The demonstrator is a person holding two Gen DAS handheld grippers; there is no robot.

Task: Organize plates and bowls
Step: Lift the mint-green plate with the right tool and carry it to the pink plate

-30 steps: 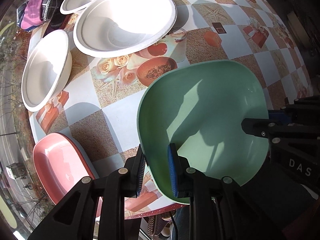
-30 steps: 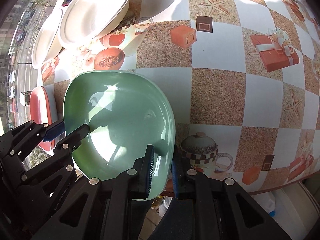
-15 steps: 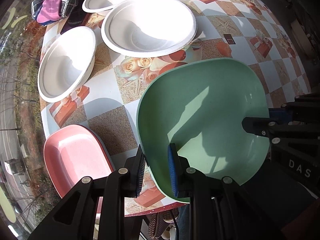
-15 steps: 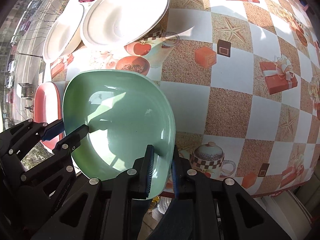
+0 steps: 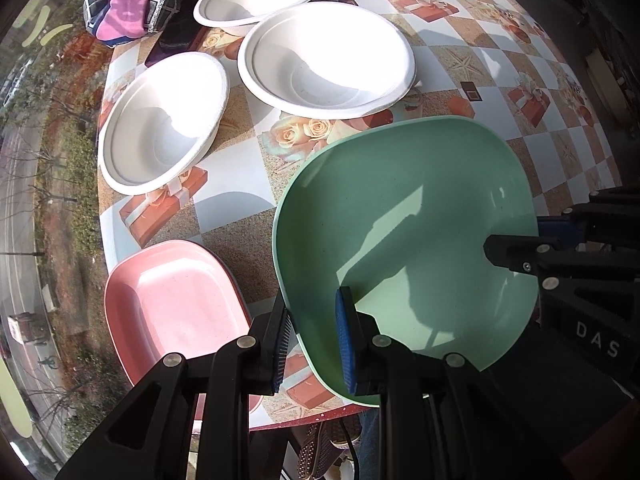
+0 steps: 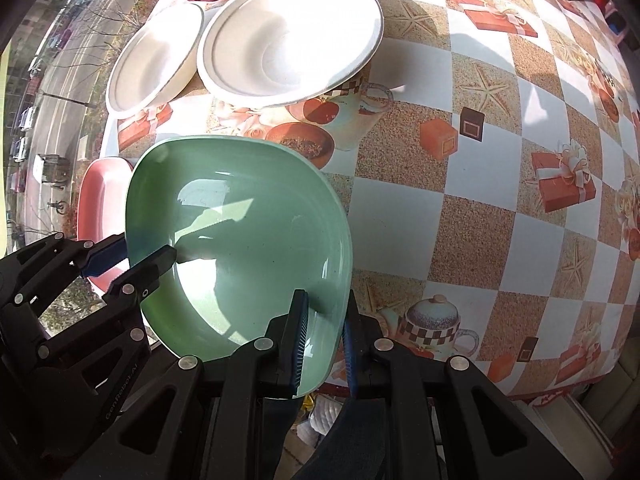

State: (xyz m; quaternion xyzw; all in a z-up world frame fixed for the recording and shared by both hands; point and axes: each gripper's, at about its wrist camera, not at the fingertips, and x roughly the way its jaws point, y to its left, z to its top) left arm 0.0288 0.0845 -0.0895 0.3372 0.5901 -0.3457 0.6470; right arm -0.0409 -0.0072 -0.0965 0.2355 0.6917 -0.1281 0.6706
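Hand-held gripper [image 5: 314, 340] pair clamps green plate [image 5: 404, 248] — over checkered tablecloth [image 6: 460, 200].

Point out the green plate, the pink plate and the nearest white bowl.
green plate [image 5: 420, 208], left wrist view, its inner floor.
pink plate [image 5: 176, 304], left wrist view, its inner floor.
white bowl [image 5: 160, 128], left wrist view, its inner wall.

Both wrist views look down closely, sharing the green plate [image 5: 404, 232] [image 6: 240, 240].

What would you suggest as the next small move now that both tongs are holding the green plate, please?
Probably carry the green plate leftward and lower it onto the pink plate. Both the left tongs and right tongs clamp its rim, it hangs above the table, and the pink plate lies just beside it, uncovered.
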